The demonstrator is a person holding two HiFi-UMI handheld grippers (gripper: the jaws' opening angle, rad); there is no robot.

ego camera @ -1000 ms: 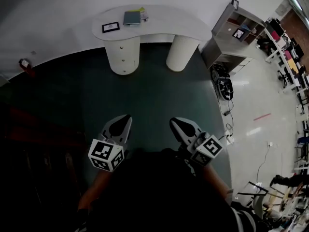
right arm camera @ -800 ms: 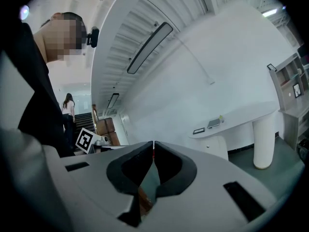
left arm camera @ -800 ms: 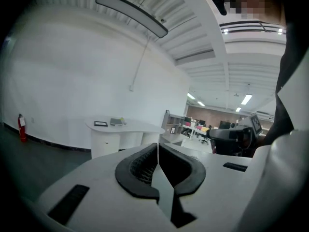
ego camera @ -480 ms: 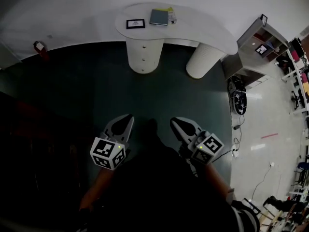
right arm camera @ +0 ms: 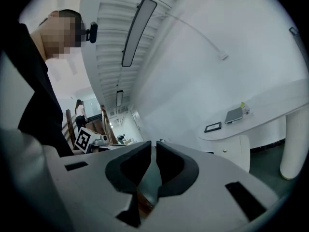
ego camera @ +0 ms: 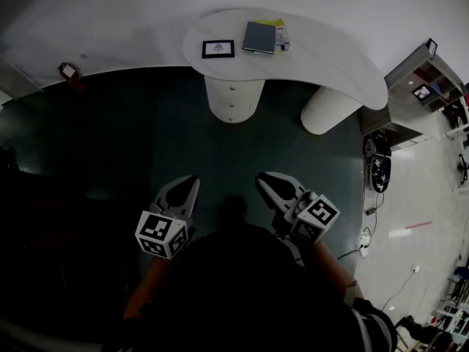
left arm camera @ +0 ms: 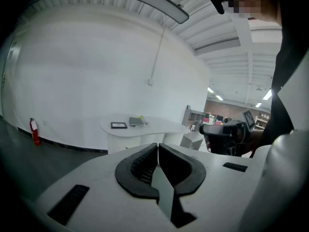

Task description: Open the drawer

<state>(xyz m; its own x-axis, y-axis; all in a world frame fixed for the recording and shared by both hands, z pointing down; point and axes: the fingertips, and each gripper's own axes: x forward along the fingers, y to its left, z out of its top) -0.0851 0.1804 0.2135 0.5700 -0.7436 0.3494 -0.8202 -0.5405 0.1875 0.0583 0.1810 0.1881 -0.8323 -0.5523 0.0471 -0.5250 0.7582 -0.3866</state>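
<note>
We hold our left claw (ego camera: 188,181) and right claw (ego camera: 265,180) both closed, empty, well apart from the drawer pedestal (ego camera: 233,99) under the white tabletop (ego camera: 322,59).

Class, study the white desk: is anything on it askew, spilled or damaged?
Nothing stands out. The framed picture and grey book lie flat on the desk, and its drawers look shut.

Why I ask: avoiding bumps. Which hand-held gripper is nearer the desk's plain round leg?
Right. The right hand-held gripper is well short of the leg, which lies ahead to its right; the left hand-held gripper is farther left.
</note>
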